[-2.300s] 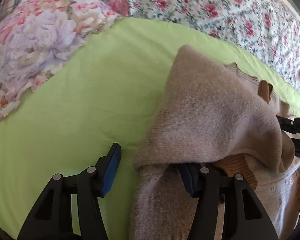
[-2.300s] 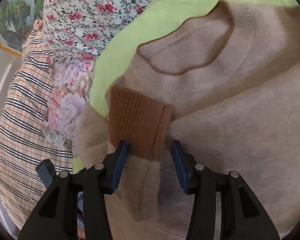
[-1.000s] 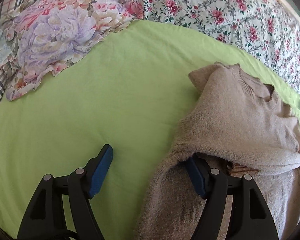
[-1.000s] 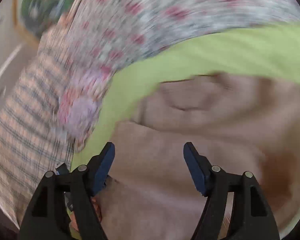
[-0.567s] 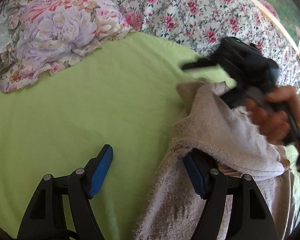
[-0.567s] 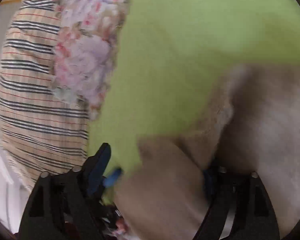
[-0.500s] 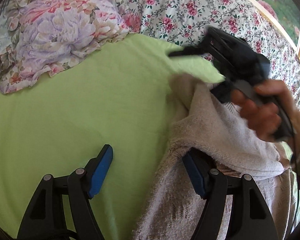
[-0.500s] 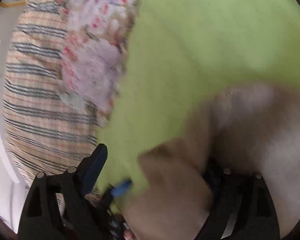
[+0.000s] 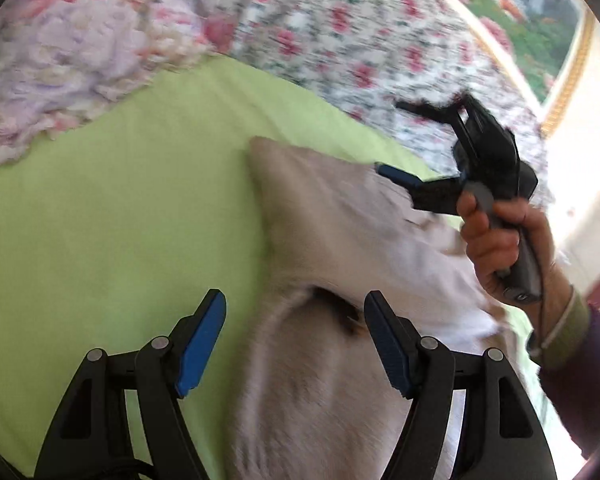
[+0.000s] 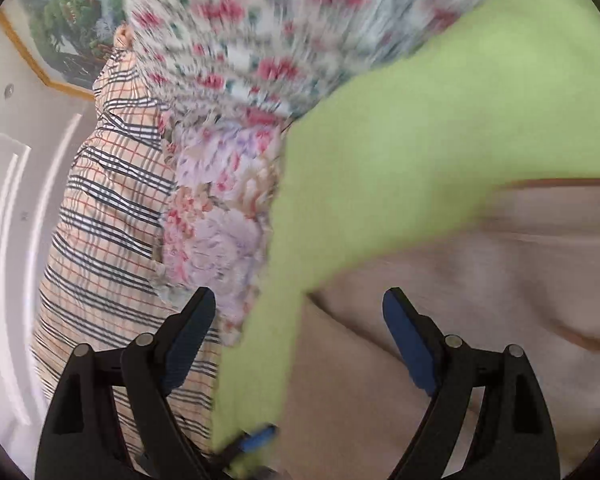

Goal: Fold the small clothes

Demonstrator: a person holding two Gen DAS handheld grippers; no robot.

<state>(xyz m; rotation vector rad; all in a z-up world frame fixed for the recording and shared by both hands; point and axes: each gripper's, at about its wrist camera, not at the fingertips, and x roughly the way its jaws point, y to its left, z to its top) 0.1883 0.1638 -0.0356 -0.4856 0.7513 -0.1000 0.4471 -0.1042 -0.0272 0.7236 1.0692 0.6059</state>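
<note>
Sweater [image 9: 340, 240]: beige knit lying on the green sheet [image 9: 120, 220] of the bed, one side doubled over onto the body, so the fold looks partly made.
Change, left tool [image 9: 294, 340]: its right pad, tucked under the folded edge a second ago, now shows clear of the knit; jaws wide, gripping nothing.
Change, right tool [image 10: 300, 344]: jaws have just been opening and stand wide, nothing pinched, over the sweater's edge; it has swung off the fabric.
Meaning: both tools have let go; probably a re-grip comes next.
Around: ruffled floral pillow [image 9: 68, 60], plaid pillow [image 10: 112, 208], rose-print cover [image 9: 320, 32].
In the way: nothing on the sheet beside the sweater.
</note>
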